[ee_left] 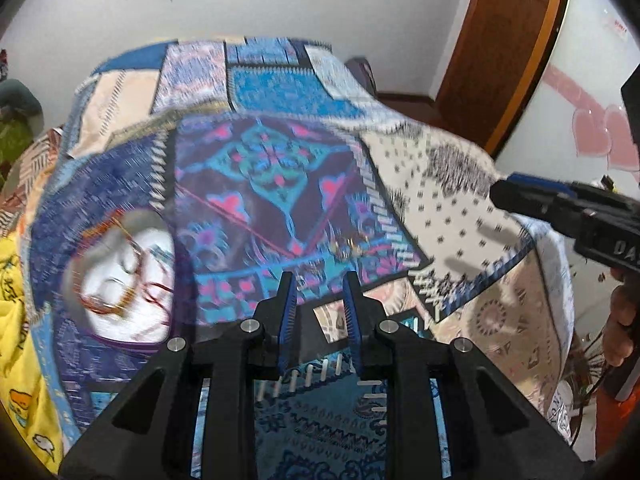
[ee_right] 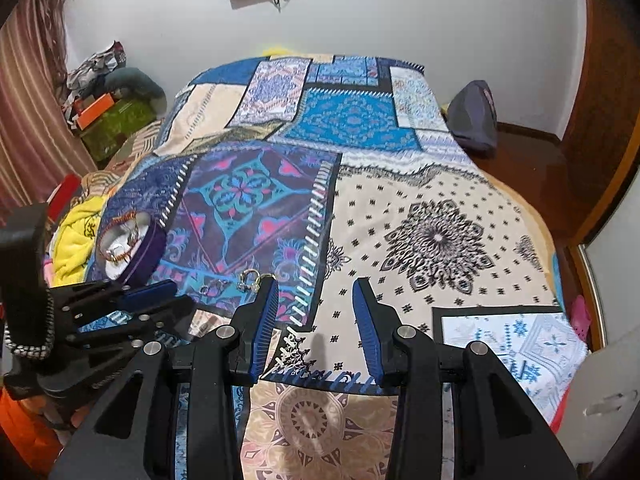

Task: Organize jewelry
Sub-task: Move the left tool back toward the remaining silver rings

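On the patchwork bedspread (ee_right: 420, 184), a round purple jewelry box (ee_right: 132, 246) sits open at about nine o'clock in the right wrist view, with bracelets (ee_right: 120, 254) already inside, so it appears to be the collecting point. A few loose rings and small pieces (ee_right: 250, 278) lie on the cloth at about ten o'clock of the right gripper (ee_right: 316, 288), whose fingers are spread wide and empty above the cloth. The left gripper (ee_left: 318, 280) hovers with its fingers partly apart and nothing between them, aimed toward that same loose jewelry at twelve o'clock, probably ready to pick it up.
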Motion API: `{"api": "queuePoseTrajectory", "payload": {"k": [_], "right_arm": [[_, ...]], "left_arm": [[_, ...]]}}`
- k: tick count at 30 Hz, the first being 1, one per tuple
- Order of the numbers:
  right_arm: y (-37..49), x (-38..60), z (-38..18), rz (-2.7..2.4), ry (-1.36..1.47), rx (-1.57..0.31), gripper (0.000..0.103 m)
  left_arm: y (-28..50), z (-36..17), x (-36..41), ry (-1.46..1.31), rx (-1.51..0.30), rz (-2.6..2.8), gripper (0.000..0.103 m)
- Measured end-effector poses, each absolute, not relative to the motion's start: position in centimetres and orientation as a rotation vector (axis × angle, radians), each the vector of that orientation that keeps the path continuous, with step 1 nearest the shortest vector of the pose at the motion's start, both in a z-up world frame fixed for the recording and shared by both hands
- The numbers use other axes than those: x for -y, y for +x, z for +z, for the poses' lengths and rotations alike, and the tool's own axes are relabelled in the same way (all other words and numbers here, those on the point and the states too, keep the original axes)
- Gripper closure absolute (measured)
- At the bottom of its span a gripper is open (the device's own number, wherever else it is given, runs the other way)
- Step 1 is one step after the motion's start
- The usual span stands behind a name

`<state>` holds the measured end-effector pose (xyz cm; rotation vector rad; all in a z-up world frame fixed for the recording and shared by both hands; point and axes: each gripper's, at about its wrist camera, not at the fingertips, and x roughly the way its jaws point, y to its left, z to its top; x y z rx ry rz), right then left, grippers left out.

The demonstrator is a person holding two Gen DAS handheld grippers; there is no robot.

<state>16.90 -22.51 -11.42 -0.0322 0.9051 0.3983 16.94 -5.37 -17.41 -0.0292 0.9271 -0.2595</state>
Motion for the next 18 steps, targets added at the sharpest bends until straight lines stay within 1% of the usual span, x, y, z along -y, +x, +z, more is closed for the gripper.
{"api": "queuePoseTrajectory", "payload": {"k": [9, 18], "right_arm": [[18.6, 21.4, -14.5, 0.466, -0.064, -0.984, 0.067], [20.1, 19.5, -16.7, 0.528, -0.091, -1.046, 0.067]], "left_arm": [[18.9, -20.4, 5.7, -0.017, -0.999, -0.219, 0.081], [19.6, -21.4, 5.1, -0.063, -0.999, -0.235, 0.082]]}}
